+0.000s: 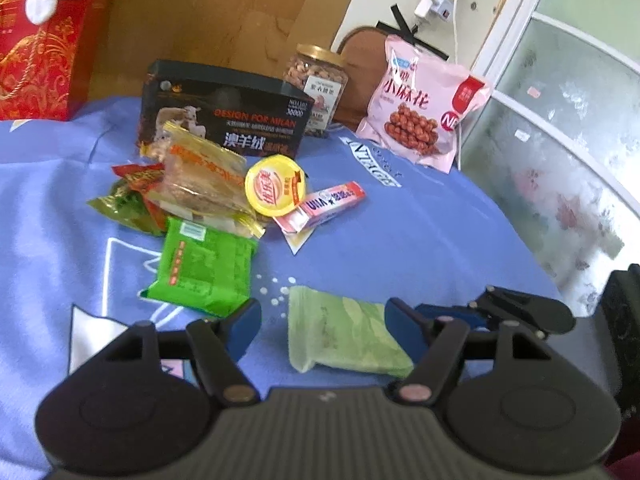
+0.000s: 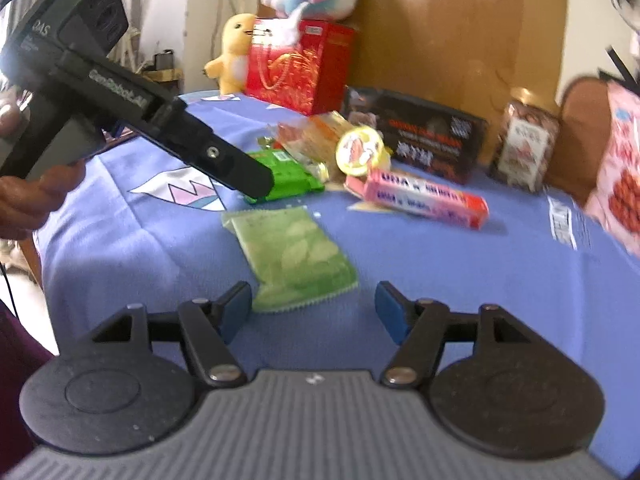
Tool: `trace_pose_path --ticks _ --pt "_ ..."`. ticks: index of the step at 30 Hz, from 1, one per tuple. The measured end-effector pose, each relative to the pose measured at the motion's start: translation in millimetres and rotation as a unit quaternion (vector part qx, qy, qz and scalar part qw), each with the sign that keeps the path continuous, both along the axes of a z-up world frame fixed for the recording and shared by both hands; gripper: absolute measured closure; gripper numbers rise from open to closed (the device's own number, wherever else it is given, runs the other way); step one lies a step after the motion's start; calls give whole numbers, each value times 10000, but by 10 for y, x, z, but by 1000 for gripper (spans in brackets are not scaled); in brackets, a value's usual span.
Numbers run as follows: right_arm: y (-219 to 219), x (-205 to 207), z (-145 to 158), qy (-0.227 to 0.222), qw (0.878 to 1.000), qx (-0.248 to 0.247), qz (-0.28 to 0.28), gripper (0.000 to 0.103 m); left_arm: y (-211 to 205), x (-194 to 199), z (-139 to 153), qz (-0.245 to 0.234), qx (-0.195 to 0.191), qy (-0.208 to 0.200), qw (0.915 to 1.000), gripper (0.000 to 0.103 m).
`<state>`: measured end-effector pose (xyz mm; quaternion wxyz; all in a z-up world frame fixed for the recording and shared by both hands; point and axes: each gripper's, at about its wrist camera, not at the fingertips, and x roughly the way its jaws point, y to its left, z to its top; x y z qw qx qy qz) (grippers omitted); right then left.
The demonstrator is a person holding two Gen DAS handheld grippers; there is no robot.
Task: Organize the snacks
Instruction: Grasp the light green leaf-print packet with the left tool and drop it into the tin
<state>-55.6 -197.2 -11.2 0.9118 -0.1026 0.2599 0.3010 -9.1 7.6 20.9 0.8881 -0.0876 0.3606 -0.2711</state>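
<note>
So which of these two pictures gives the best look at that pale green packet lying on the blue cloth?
The right wrist view: the pale green packet lies whole and unobstructed, leaf pattern and serrated end visible. In the left wrist view the packet sits between the left gripper's fingers, and the right-hand finger covers part of one edge.

A home: plush toys (image 2: 236, 50), a blue bedsheet (image 1: 400, 240) and frosted sliding door (image 1: 560, 120).

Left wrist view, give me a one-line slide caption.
Open left gripper hovers over a pale green packet on the blue cloth, snacks piled beyond.
</note>
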Motion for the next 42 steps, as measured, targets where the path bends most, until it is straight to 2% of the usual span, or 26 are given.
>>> trace_pose_path --ticks 3,5,6,7,8,9,10,12,16,19,22,25,28,31,33,36,39,42 --pt "15 25 -20 157 9996 216 -16 40 -94 96 -69 -104 11 187 9998 34" --pt "37 47 -41 232 9992 315 -37 51 -182 137 -140 -186 169 314 9992 37" --pt "40 58 -47 221 9991 352 -113 54 -210 119 -157 -185 220 209 9994 41" --pt "38 77 -43 225 9989 366 -177 61 -233 111 -165 -231 244 208 9992 43" --pt "27 96 -32 257 9986 403 -218 69 -241 107 -160 -243 229 236 9992 51" --pt "1 129 -5 332 9977 524 -269 72 -231 119 -148 -304 80 342 9989 58" --pt "-31 156 28 383 9964 717 -260 75 -210 137 -122 -352 -108 443 9983 57" --pt "-58 215 145 270 9942 1005 -267 75 -176 166 24 -244 -228 275 9991 57" --pt "8 449 416 -216 9929 1134 -292 75 -128 371 403 -96 -299 -223 9993 57" --pt "82 811 636 -577 9917 1121 -263 75 -107 724 718 51 -275 -651 9975 57" --pt "141 1392 768 -630 9912 1120 -308 75 -85 1216 912 278 -272 -754 9964 57" --pt "202 1937 767 -456 9923 1072 -423 75 -110 1688 938 500 -216 -710 9960 59" --pt "245 2247 681 -239 9939 927 -556 73 -127 2086 806 689 -181 -550 9959 58" --pt "229 2329 604 -172 9946 709 -736 69 -108 2268 623 1001 -103 -322 9944 48" --pt "91 2259 628 -42 9928 932 -758 68 -34 2222 594 1087 -258 -283 9933 45" --pt "-150 2059 593 411 9871 1409 -641 68 79 1950 635 993 -553 -369 9928 44" --pt "-281 1800 496 310 9895 1256 -641 68 151 1613 646 729 -826 -358 9933 44" --pt "-378 1639 416 123 9955 815 -469 64 99 1260 564 414 -933 -276 9944 43"
